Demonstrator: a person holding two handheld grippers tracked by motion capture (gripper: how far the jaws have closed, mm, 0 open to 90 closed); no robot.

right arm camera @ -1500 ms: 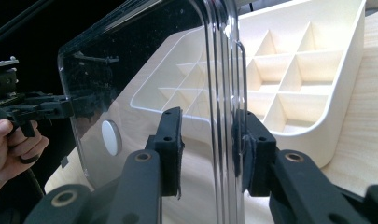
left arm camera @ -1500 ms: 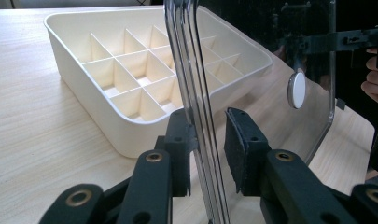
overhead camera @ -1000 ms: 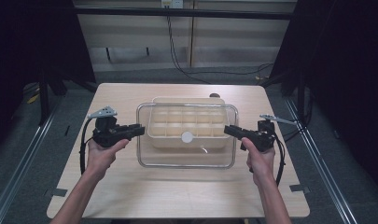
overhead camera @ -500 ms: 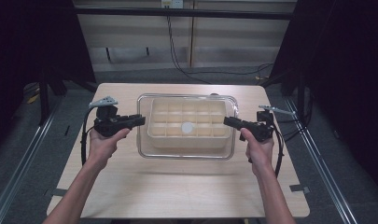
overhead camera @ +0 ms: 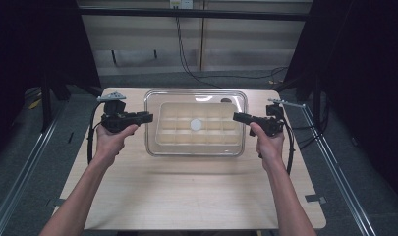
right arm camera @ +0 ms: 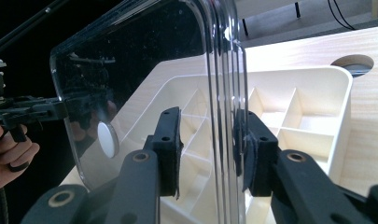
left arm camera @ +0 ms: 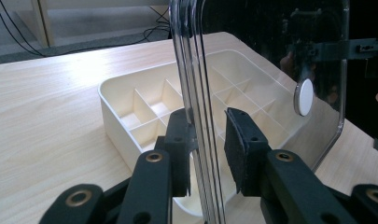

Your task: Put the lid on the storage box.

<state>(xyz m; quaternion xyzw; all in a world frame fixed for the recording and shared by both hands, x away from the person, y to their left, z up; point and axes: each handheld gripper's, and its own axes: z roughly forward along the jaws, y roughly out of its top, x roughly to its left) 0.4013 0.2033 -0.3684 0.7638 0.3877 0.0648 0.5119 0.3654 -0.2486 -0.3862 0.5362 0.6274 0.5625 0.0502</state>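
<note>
gripping the clear lid (overhead camera: 195,96) by opposite edges: left gripper (overhead camera: 148,117), right gripper (overhead camera: 236,117).

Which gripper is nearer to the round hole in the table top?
The right. The right gripper holds the clear lid on the side of the hole; the left gripper holds the far end.

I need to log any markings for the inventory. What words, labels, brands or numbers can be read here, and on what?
None can be read.
The clear lid has a plain white round disc at its middle, with no print visible.
The cream divided tray shows no lettering.
A small white tag on the far wall is too small and blurred to read.
The left tool and right tool bear no visible marks.
</note>
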